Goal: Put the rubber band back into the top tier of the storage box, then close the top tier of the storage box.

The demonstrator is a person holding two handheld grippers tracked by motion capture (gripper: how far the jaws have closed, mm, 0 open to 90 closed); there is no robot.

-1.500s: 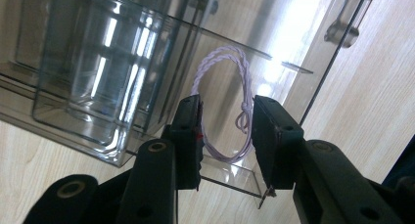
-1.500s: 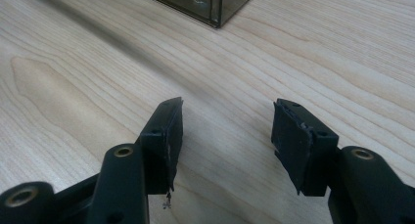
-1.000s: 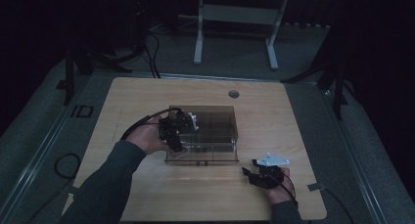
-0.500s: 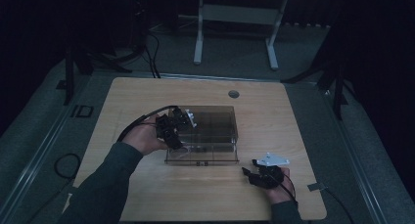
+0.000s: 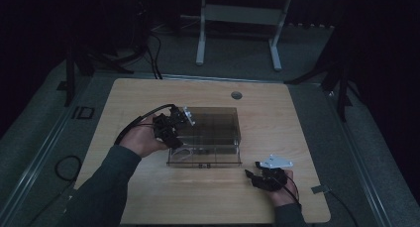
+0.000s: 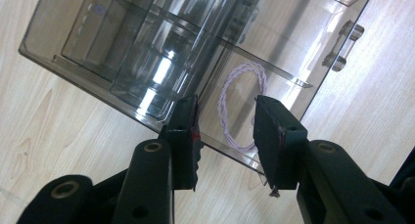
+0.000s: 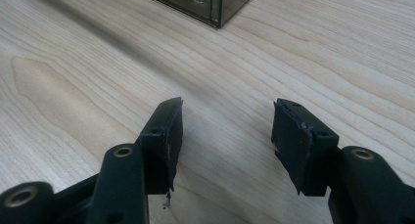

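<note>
A smoky clear plastic box [image 5: 213,133] with inner dividers stands in the middle of the wooden table [image 5: 148,93]. In the left gripper view a pale purple twisted cord loop [image 6: 222,99] lies inside the box [image 6: 122,43], in the compartment by its front wall. My left gripper [image 5: 182,137] is at the box's left end, and its jaws [image 6: 225,104] stand apart over that compartment with nothing pressed between them. My right gripper [image 5: 250,176] rests low near the box's front right corner [image 7: 215,4], open over bare wood [image 7: 227,104].
A small clear handle [image 6: 342,45] sits on the box's front. A round grommet [image 5: 236,95] is set in the table behind the box. Cables trail from both grippers, and a white desk frame [image 5: 237,19] stands beyond the table.
</note>
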